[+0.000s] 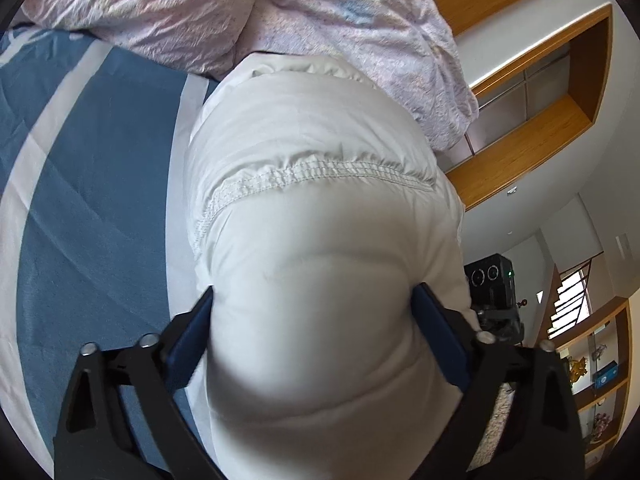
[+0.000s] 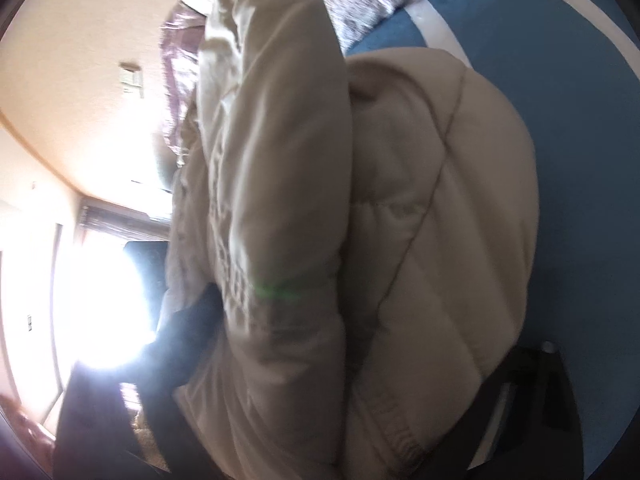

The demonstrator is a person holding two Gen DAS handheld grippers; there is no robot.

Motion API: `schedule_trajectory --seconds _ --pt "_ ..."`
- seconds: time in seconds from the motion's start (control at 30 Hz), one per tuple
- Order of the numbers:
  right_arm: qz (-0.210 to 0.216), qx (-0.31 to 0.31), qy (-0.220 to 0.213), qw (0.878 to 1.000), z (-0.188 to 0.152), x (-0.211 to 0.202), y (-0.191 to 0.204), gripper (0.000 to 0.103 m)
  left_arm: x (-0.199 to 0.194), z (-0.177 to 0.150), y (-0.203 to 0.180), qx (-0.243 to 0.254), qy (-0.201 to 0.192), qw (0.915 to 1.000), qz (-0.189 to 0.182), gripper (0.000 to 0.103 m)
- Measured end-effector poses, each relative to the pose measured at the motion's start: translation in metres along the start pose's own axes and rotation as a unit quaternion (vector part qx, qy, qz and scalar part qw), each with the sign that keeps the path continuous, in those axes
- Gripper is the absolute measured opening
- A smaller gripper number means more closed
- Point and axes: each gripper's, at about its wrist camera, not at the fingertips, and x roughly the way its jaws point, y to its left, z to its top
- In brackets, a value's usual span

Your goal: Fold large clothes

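- Left wrist view, far left: blue bedsheet [image 1: 92, 152] with pale stripes, spread flat over the bed and running off the left edge.
- Top: crumpled pink quilt [image 1: 248, 12] heaped along the far edge of the bed, touching the upper end of the jacket.
- Centre: white padded jacket [image 1: 320, 240], bunched into a thick roll, lying on the sheet and reaching from the quilt down into the tool; elastic stitched seam [image 1: 312, 174] crossing it from side to side.
- Bottom centre: left gripper [image 1: 312, 312], blue-padded fingers [image 1: 192, 336] pressed against both flanks of the roll, clenched on the white padded jacket.
- Right: wooden shelving [image 1: 532, 152] on a white wall; lower down, a black device with round dials [image 1: 492, 284] just beside the jacket's right edge.
- Right wrist view, left: bright window [image 2: 100, 300] washing out the room; pink quilt [image 2: 176, 80] behind the upper end of the fabric.
- Centre: same jacket [image 2: 420, 240], here beige in the backlight, blurred, folded into two thick lobes filling most of the frame and hanging close before the lens.
- Lower edge: right gripper [image 2: 336, 364], one dark finger [image 2: 188, 332] visible at the left flank of the fabric, the other mostly hidden behind the right lobe; grasping the padded jacket, bulk wedged between the fingers.
- Right: blue bedsheet [image 2: 580, 180] beneath the right lobe, pale stripe near the top edge.
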Motion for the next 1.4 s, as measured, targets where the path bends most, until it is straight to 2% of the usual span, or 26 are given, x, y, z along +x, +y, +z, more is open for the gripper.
schedule_trajectory --seconds 0.07,0.13,0.23,0.47,0.73,0.9,0.97,1.17,1.3,1.4 --pt "0.009 -0.009 -0.01 1.0 -0.001 -0.004 0.002 0.077 -0.005 0.001 -0.003 0.0 -0.004 1.0 -0.006 0.082" --pt "0.017 -0.019 -0.017 1.0 0.0 -0.005 0.008 0.069 -0.01 0.002 -0.007 0.003 -0.01 0.9999 -0.008 0.08" --pt "0.027 -0.033 -0.021 0.999 0.006 -0.001 0.017 0.066 -0.019 0.006 -0.011 0.006 -0.024 0.9996 -0.014 0.078" --pt "0.041 -0.065 -0.01 0.997 0.036 0.041 0.043 0.066 -0.058 0.019 0.0 0.005 -0.074 0.9972 -0.01 0.078" --pt "0.044 -0.089 0.03 0.995 0.069 0.103 0.073 0.066 -0.102 0.038 0.038 -0.016 -0.124 0.9919 0.025 0.078" --pt "0.03 -0.095 0.048 0.994 0.09 0.14 0.086 0.066 -0.113 0.048 0.062 -0.025 -0.137 0.9891 0.048 0.078" --pt "0.024 -0.099 0.054 0.993 0.085 0.148 0.092 0.066 -0.114 0.054 0.07 -0.03 -0.14 0.9883 0.053 0.078" --pt "0.011 -0.117 0.07 0.991 0.094 0.168 0.104 0.066 -0.12 0.045 0.09 -0.049 -0.153 0.9852 0.06 0.078" --pt "-0.02 -0.119 0.07 0.99 0.093 0.182 0.113 0.067 -0.115 0.047 0.097 -0.057 -0.153 0.9834 0.079 0.078" --pt "-0.034 -0.109 0.056 0.992 0.089 0.189 0.103 0.072 -0.111 0.048 0.099 -0.046 -0.149 0.9825 0.101 0.08"
